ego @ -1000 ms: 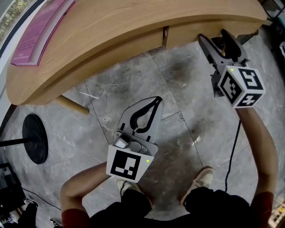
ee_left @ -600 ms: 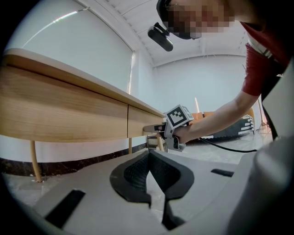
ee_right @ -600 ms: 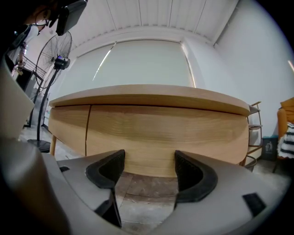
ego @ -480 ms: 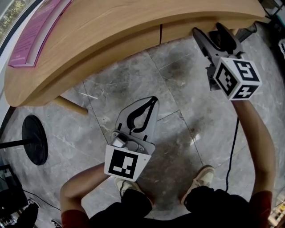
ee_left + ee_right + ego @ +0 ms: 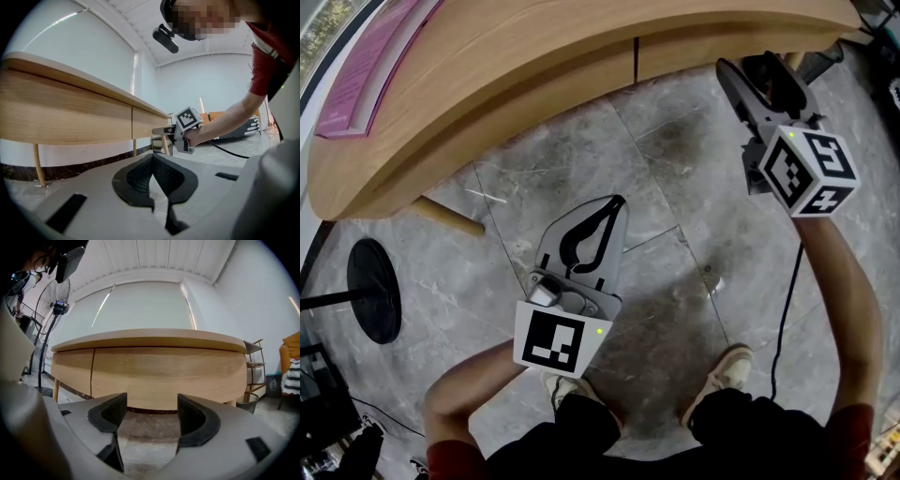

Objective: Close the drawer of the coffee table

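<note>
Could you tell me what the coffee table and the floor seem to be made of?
Coffee table: looks like light wood or wood veneer, matte, with fine straight grain lines along its side. Floor: apparently grey stone or stone-look tile, with pale veins and thin joint lines.

floor (image 5: 675, 216): grey marble-look tiles, thin seams, one dark smudge | standing fan (image 5: 55, 297): black, round base (image 5: 373, 291) flat on the floor | window (image 5: 140, 305): wide, pale, evenly bright, right of the fan | wall (image 5: 220, 305): white, further right of the fan | ceiling (image 5: 154, 256): white ribbed panels above the fan | shelf rack (image 5: 253, 364): metal, far right of the fan
</note>
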A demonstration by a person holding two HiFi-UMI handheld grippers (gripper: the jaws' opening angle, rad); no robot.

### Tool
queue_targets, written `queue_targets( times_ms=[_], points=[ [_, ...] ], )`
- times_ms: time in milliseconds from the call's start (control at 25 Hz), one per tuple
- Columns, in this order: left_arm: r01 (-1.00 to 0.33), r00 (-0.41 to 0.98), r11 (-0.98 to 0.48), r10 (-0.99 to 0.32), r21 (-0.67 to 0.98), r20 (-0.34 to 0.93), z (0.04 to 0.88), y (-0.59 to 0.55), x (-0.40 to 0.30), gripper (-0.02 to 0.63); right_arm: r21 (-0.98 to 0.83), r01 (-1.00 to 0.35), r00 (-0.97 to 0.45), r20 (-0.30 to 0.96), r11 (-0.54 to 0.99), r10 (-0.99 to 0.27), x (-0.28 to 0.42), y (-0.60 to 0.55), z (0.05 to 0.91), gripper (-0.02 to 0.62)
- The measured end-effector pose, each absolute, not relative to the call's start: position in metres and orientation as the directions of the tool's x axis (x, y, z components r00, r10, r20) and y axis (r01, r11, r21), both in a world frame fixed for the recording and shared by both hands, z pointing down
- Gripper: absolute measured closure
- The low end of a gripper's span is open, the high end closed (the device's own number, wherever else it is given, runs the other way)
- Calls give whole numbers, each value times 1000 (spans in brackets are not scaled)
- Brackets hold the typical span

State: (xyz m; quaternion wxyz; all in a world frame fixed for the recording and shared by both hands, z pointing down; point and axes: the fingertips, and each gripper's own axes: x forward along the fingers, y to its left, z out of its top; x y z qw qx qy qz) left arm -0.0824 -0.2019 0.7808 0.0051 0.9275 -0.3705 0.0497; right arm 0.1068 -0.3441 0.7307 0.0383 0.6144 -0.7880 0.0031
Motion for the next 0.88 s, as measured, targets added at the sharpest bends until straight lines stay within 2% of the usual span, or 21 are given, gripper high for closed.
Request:
queue_targets(
  times_ms=[400, 880],
  points=[
    [-698, 710, -715, -698, -36, 98, 784, -203, -82, 600, 80, -938, -326, 120, 337, -938, 104, -286, 759, 278],
    [-698, 710, -715, -698, -40, 99, 788, -196, -78, 600, 9, -912, -399, 213, 410, -892, 81, -205, 792, 278]
  ],
)
